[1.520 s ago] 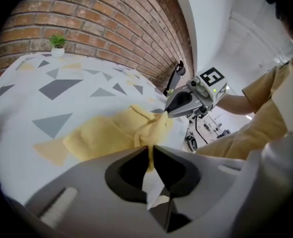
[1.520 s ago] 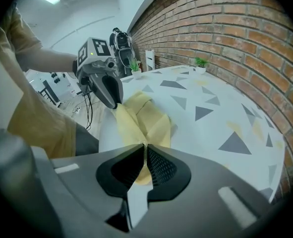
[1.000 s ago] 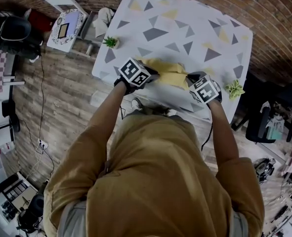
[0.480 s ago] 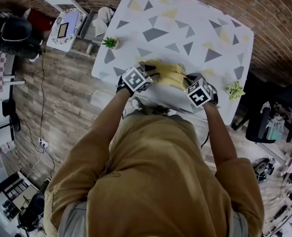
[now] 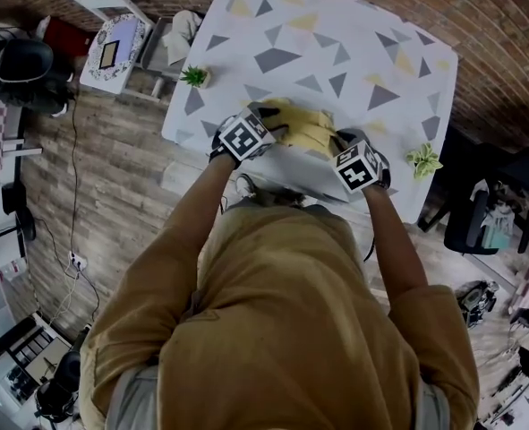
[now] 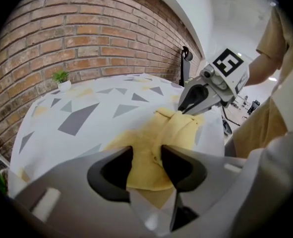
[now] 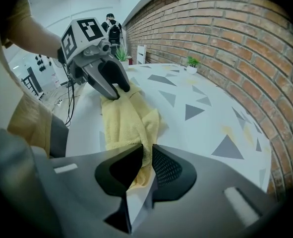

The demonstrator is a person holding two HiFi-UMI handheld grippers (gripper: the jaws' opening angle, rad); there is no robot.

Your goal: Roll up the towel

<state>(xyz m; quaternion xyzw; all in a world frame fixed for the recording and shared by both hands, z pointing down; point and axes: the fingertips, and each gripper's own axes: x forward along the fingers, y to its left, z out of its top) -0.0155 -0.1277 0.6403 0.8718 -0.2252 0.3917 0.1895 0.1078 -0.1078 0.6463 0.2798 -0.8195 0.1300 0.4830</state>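
Lying bunched near the six o'clock edge of the patterned table (image 5: pixel 407 88), the yellow towel (image 5: pixel 305 126) had a tool at each end. At its nine o'clock end the left gripper (image 5: pixel 276 122) had just been opening its jaws, a loose fold between the slightly parted pads. At three o'clock the right gripper (image 5: pixel 337 143) pinched the towel's edge, jaws nearly closed

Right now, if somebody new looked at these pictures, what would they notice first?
The yellow towel, bunched up near the front edge of the table patterned with grey and yellow triangles. A gripper sits at each end: the right gripper pinches the towel, while the jaws of the left gripper have just been opening with towel between them.
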